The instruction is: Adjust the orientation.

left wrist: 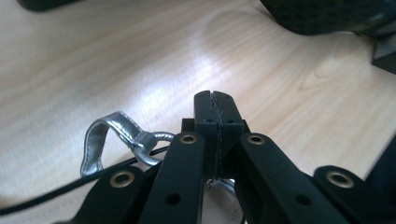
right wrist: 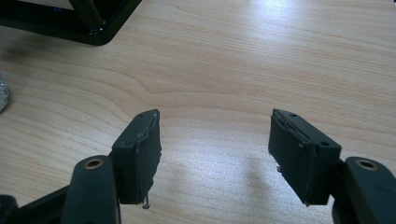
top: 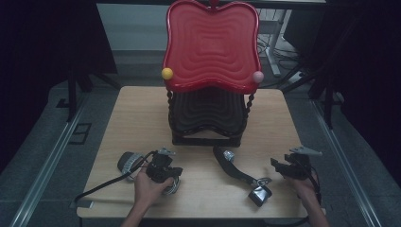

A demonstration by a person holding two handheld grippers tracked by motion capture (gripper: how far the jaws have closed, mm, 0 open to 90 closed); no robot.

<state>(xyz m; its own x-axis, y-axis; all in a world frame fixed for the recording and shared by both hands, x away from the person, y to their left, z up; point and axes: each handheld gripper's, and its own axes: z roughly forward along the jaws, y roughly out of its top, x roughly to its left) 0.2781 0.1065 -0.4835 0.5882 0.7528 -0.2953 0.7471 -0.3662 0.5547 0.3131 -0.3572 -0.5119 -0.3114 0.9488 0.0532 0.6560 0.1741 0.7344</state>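
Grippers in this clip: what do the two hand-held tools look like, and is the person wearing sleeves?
Both the left tool and right tool are black, each topped by a grey three-cornered plate, with brass-coloured pivot rivets on the linkage and blocky jaws. A black cable trails from each. No sleeves or gloves: forearms and hands are bare.

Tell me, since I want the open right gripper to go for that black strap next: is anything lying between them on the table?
Nothing visible does. The right gripper, jaws apart, sits just right of the black strap, whose buckle end lies nearest it. Bare wooden table separates them. The two-tier red rack stands farther back, off that path.
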